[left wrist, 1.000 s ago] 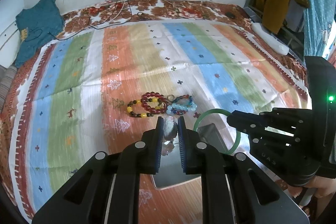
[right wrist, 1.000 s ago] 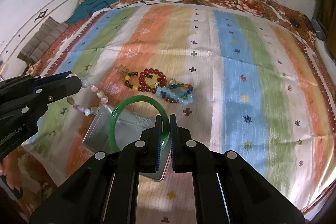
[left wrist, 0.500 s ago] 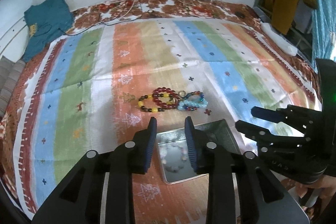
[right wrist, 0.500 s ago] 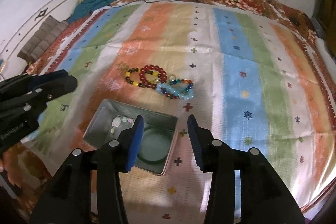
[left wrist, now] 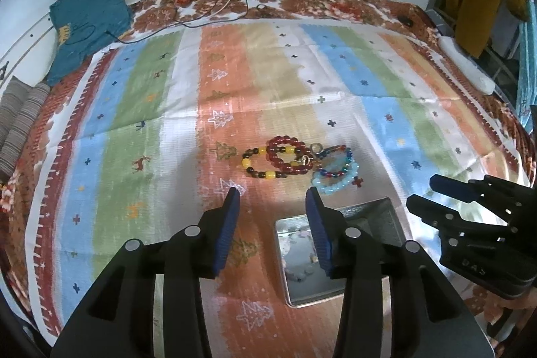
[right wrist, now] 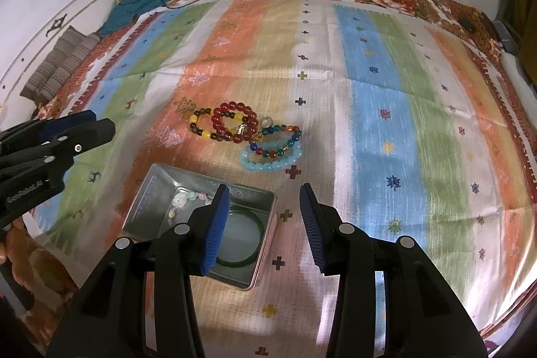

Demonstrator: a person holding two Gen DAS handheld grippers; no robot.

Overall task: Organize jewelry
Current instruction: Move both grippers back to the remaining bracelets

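Beaded bracelets (right wrist: 248, 136) on bed: light, limp, slippery, I judged; nip one strand; left tongs (left wrist: 272, 202) opening empty, right tongs (right wrist: 264, 202) apart, empty.

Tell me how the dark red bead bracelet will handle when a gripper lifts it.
The dark red bead bracelet is strung round beads, so it likely droops rather than holding shape. It overlaps the yellow-and-brown bracelet, which may drag along. The glossy beads could slip between pads.

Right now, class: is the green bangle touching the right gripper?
Apart. The right wrist view shows the green bangle lying in the tin, with the right gripper open and empty.
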